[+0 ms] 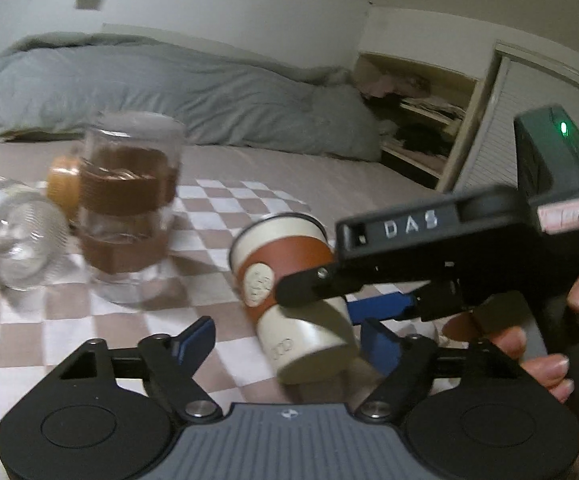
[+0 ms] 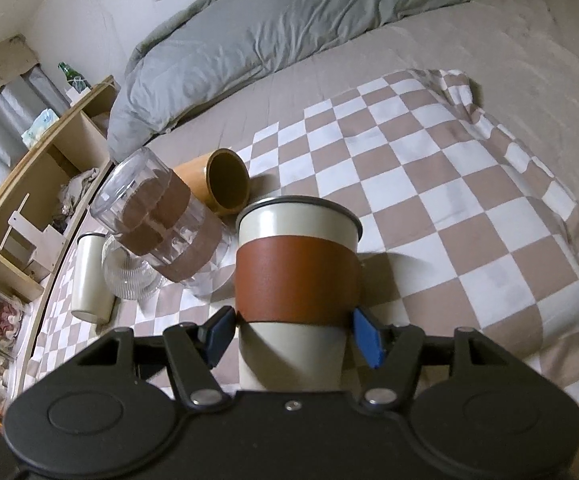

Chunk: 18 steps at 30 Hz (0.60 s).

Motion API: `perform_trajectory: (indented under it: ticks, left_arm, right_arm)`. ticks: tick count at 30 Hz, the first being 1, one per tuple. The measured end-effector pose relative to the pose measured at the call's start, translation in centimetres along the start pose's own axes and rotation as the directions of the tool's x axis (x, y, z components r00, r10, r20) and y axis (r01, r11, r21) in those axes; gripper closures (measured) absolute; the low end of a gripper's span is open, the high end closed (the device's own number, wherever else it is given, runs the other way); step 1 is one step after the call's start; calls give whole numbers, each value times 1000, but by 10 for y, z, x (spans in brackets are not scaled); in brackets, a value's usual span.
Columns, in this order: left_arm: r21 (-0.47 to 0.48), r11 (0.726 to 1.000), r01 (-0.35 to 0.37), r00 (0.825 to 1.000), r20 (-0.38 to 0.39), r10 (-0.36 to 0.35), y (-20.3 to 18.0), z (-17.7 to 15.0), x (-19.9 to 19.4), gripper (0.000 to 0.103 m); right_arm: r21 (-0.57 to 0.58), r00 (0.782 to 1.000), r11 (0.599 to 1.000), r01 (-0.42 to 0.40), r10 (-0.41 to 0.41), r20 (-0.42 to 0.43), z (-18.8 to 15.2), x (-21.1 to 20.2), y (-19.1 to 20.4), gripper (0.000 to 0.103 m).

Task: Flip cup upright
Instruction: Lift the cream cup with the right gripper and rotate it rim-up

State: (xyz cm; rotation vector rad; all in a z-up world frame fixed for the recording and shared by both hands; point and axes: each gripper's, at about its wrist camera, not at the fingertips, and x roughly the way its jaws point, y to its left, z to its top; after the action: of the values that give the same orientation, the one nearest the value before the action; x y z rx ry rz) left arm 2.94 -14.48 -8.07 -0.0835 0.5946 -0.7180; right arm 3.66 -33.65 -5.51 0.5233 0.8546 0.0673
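Left wrist view, left to right: a ribbed clear glass [image 1: 19,236] is seen lying on its side at the far left of the checkered cloth [image 1: 217,216]. Just beside it, an orange cup [image 1: 63,186] is partly hidden behind a tall clear jar with brown bands [image 1: 129,204], which is blurred. The cream cup with a brown sleeve [image 1: 289,280] is seen right of centre, tilted, rim pointing up-left, lifted off the cloth. It is held by the right claw [image 1: 329,292], which comes in from the right with a hand [image 1: 545,332] around its handle; a black finger crosses the sleeve and a blue pad shows behind the cup. The left claw [image 1: 285,340] is spread wide at the bottom of the frame, with nothing clamped; the cup's base hangs between its blue pads [image 1: 197,340], and whether the right-hand pad touches the base cannot be told. A grey duvet [image 1: 169,88] is piled on the bed behind, and a shelf unit [image 1: 421,120] is at the right.

Right wrist view, left to right: a shelf [image 2: 49,184] runs along the left edge. A white cylinder cup [image 2: 89,276] is lying on the cloth [image 2: 449,200], then the ribbed glass [image 2: 129,276], the banded jar [image 2: 157,228] and the orange cup [image 2: 221,184] on its side, mouth toward the camera. The sleeved cup [image 2: 297,272] fills the centre, rim pointing away from the camera. The right claw [image 2: 293,336] is closed on it, blue pads [image 2: 219,334] pressed at the sleeve's lower edge on both sides.
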Motion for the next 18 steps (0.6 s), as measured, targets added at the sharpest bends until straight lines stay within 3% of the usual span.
perform_trajectory:
  ticks: [5, 14, 18]
  left_arm:
    - [-33, 999, 26, 998, -57, -28, 5, -4, 22, 38]
    - [-131, 988, 84, 993, -72, -94, 24, -7, 26, 41]
    - [-126, 989, 84, 993, -69, -93, 27, -8, 28, 41]
  right_arm:
    - [4, 998, 1000, -14, 14, -54, 9, 1, 2, 38]
    - [-68, 996, 998, -6, -1, -91, 10, -1, 19, 38]
    - [-37, 999, 999, -6, 5, -37, 22, -6, 15, 22]
